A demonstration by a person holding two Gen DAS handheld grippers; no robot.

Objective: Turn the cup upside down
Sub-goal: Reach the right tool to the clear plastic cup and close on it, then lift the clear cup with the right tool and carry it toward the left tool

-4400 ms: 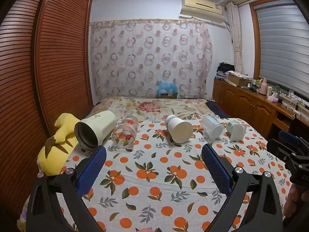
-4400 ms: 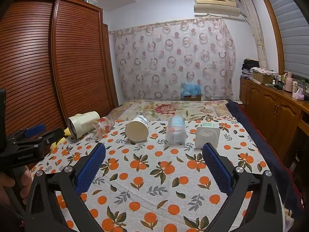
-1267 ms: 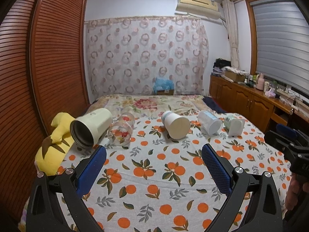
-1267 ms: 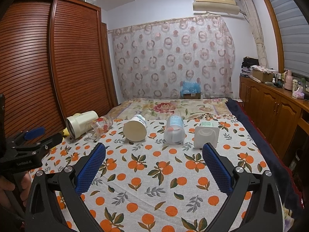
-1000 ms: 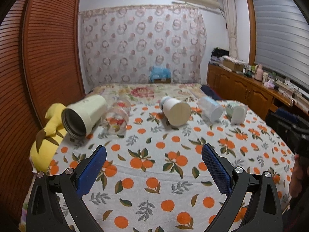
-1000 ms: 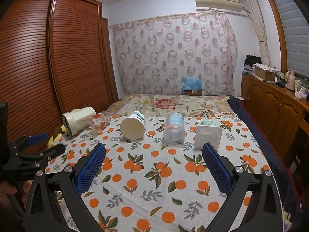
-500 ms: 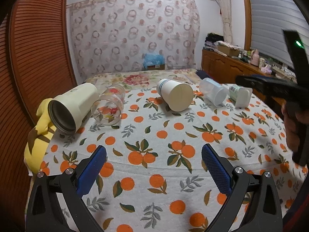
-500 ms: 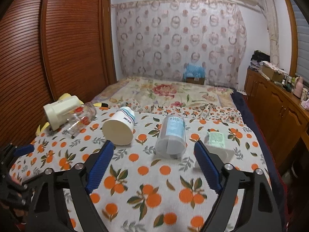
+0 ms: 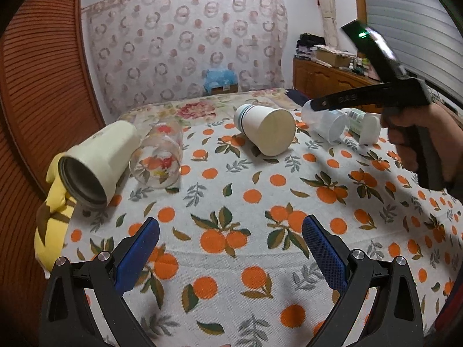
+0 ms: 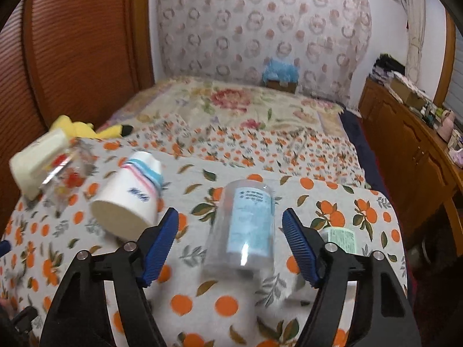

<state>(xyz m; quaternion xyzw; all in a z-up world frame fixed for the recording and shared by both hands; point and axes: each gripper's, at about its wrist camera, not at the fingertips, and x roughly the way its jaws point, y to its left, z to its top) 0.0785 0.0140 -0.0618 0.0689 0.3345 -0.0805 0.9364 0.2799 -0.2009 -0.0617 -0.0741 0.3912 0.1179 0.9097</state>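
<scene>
From the right wrist view the cream tumbler [image 10: 37, 162] and patterned glass [image 10: 65, 173] near the bedspread's [image 10: 202, 303] left edge smear with blur, and the right gripper's finger hides most of the green-labelled cup [image 10: 338, 238].

The right gripper [image 10: 228, 238] has advanced, its open jaws now straddling the clear plastic cup [image 10: 246, 228].

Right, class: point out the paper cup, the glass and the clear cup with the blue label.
paper cup [image 9: 275, 136], left wrist view, flat base.
glass [image 9: 157, 159], left wrist view, side wall.
clear cup [image 10: 249, 225], right wrist view, blue label.
</scene>
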